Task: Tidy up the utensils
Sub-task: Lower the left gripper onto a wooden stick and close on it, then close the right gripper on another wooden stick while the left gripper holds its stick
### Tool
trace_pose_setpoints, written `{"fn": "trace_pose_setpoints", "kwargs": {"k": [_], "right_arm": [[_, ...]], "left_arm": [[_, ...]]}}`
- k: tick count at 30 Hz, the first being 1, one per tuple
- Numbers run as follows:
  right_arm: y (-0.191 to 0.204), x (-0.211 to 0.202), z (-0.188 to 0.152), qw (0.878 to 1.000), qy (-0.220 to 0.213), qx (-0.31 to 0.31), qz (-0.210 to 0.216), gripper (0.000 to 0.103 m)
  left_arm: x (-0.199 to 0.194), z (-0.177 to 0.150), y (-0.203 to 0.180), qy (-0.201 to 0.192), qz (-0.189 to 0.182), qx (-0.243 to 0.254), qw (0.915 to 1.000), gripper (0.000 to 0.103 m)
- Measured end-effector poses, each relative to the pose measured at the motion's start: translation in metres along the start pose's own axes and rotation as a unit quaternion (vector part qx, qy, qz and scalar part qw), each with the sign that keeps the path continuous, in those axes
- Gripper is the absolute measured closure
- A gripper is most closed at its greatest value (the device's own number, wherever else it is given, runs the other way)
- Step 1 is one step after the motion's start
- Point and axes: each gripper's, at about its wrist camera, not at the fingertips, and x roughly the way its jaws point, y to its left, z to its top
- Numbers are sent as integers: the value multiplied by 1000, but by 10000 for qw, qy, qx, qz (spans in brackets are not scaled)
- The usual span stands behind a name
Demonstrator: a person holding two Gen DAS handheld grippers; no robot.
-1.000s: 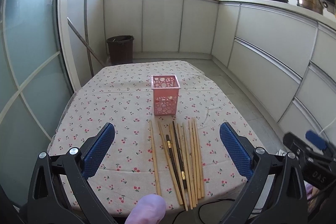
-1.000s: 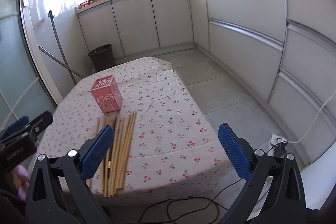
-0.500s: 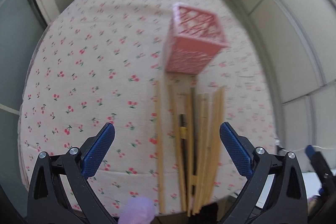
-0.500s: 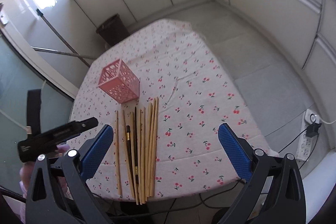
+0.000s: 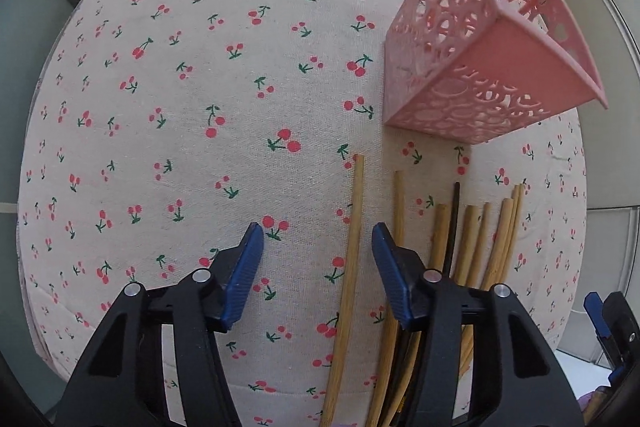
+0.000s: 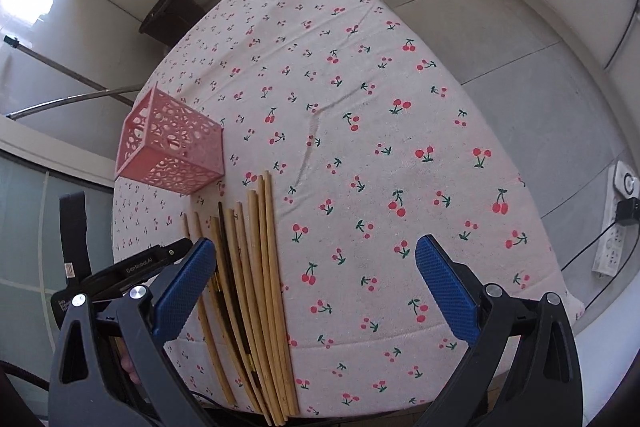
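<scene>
Between closing left tool (image 5: 318,263) jaws, leftmost chopstick (image 5: 349,267), untouched

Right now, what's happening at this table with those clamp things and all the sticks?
A person holds a two-finger gripper in each hand to tidy chopsticks lying in a row on the cherry-print tablecloth. The left gripper points down with its jaws closing around the lone outermost chopstick, not yet pressing it. The right gripper hovers open nearby, holding nothing. The pink basket behind the row looks empty.
</scene>
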Motion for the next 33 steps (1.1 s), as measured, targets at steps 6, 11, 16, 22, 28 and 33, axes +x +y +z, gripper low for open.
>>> {"fn": "trace_pose_setpoints", "kwargs": {"k": [6, 11, 16, 22, 28, 33], "right_arm": [[11, 12, 0, 9999, 112, 13, 35, 6], [13, 25, 0, 9996, 207, 185, 14, 8], [19, 45, -1, 9985, 442, 309, 73, 40], [34, 67, 1, 9986, 457, 84, -234, 58], [44, 75, 4, 9975, 289, -203, -608, 71], [56, 80, 1, 9931, 200, -671, -939, 73]], "left_arm": [[-3, -9, -14, -227, 440, 368, 9981, 70], [-5, -23, -13, -351, 376, 560, 9971, 97], [-9, -34, 10, -373, 98, 425, 9983, 98], [-29, -45, 37, -427, -145, 288, 9986, 98], [-46, -38, 51, -385, -174, 203, 9989, 98], [-46, -31, 55, -330, -137, 203, 9992, 98]]}}
